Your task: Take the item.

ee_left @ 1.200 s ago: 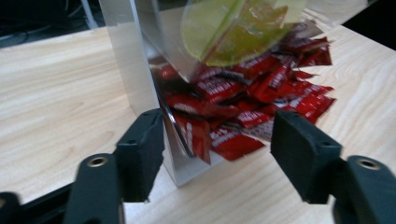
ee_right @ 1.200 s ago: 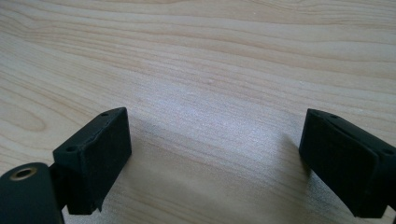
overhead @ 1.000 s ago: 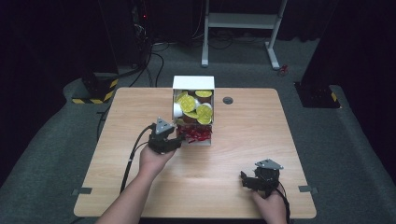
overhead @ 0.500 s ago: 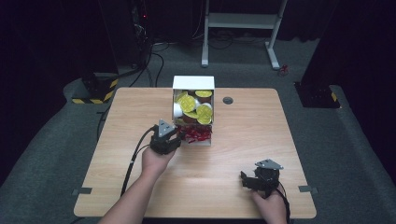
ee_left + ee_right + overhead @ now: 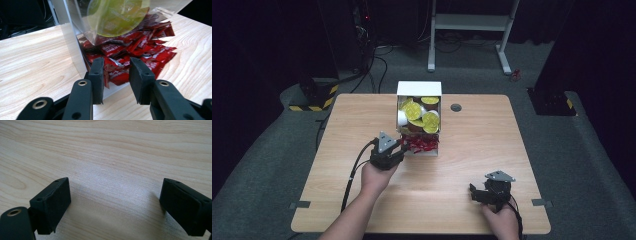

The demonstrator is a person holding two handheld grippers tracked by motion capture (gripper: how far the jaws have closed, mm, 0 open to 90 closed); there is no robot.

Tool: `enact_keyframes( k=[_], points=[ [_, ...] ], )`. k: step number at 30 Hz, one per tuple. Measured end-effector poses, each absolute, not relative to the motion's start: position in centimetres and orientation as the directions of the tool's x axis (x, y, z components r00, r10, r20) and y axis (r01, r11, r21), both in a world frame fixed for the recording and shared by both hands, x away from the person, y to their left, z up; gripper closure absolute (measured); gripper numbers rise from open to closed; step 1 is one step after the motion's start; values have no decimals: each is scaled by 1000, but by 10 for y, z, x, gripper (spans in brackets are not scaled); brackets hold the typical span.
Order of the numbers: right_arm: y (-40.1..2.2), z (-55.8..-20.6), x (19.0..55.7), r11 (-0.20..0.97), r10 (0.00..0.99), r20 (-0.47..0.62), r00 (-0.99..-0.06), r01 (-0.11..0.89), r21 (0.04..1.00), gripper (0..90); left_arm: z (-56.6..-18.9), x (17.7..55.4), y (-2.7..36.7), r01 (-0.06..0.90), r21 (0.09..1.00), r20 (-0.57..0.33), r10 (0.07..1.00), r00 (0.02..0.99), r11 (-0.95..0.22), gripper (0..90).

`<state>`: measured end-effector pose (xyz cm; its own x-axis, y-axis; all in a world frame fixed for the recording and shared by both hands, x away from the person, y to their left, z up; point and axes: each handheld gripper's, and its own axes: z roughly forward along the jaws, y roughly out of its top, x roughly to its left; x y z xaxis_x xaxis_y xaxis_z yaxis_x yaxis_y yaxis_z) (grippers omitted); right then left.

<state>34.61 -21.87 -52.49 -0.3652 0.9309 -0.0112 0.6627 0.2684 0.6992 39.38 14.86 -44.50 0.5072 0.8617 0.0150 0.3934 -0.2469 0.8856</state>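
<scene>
At the middle of the worktop (image 5: 362, 120) stands a white dispenser box (image 5: 419, 90), its upper part stacked with yellow-lidded cups (image 5: 413, 107) and its low front tray heaped with red sachets (image 5: 140, 50). The left gripper (image 5: 115, 72) sits at the near left corner of that tray; its jaws have just been closing and now stand narrow around a red sachet, though whether the pads press it cannot be told. The right gripper (image 5: 113, 202) rests near the near right edge of the worktop, well apart from the box, jaws wide over bare wood.
</scene>
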Motion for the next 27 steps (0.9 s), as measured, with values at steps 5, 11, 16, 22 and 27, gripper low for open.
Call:
enact_keyframes(
  k=[5,11,16,22,27],
  points=[
    [-219,-525,346,268,931,-11,-365,663,699,99,-443,381,151,376,893,20,858,514,-247,651],
    [-219,-525,346,269,931,-12,-365,662,699,99,-441,371,153,371,896,20,856,516,-245,649],
    [-219,-525,346,269,931,-12,-365,662,699,99,-441,370,152,367,894,31,855,518,-256,595],
    [-219,-525,346,269,931,-12,-365,662,699,99,-446,372,149,374,884,66,867,494,-281,426],
    [-219,-525,346,269,931,-12,-365,662,699,99,-449,385,146,393,875,69,874,480,-284,400]
  ],
)
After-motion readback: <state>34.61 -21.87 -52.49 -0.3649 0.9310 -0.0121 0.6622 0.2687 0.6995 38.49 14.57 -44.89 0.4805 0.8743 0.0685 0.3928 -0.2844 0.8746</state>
